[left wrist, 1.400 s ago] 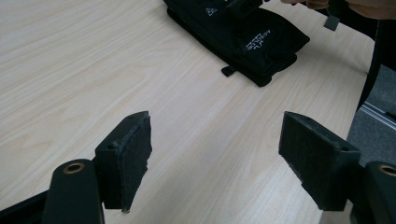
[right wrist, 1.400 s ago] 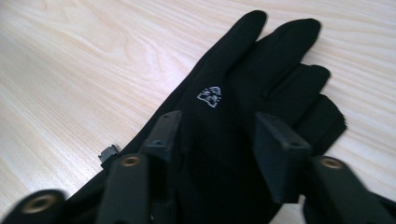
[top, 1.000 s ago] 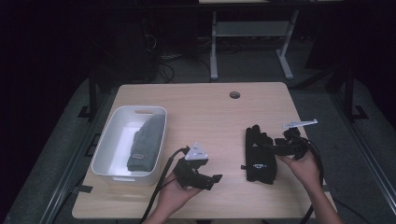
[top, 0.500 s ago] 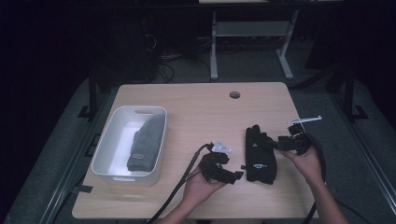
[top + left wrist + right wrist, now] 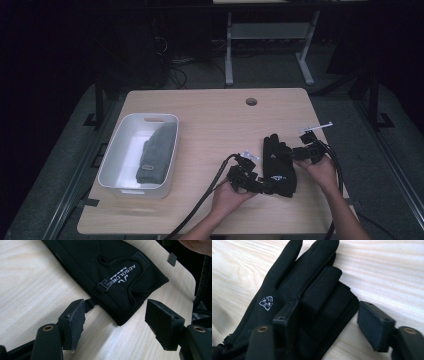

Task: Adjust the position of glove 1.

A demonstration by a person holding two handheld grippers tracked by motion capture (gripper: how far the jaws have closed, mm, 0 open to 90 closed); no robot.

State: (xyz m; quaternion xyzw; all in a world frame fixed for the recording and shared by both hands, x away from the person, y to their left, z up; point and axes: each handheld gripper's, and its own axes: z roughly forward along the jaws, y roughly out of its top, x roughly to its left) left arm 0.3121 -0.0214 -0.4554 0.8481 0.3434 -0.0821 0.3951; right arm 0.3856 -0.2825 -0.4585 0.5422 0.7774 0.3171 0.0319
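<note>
A flat black fabric glove (image 5: 279,165) with white printed lettering near its cuff lies on the right half of the pale wooden table (image 5: 215,115), fingers pointing toward the far edge and cuff toward the person. The left gripper (image 5: 260,184) sits at the cuff's near left corner, held by the person's left hand (image 5: 227,196), with its black cable trailing off toward the near table edge. In the left gripper view the 2 black jaws stand spread wide, the cuff end of the glove (image 5: 117,275) lying between and just beyond them; the left jaw is just beside a small strap tab at the cuff's edge, though whether it touches cannot be told, and the right jaw is apart from the fabric. The right gripper (image 5: 300,152) rests at the glove's right side near the fingers, held by the right hand (image 5: 322,170). In the right gripper view its jaws are also spread: 1 jaw lies over the glove's fingers (image 5: 312,290), beside a small white emblem, and the other stands over bare wood just off the glove's edge. Well apart, on the table's left half, a white rectangular plastic tub (image 5: 115,155) holds a grey knitted item (image 5: 157,152) lying lengthwise along its right side.
</note>
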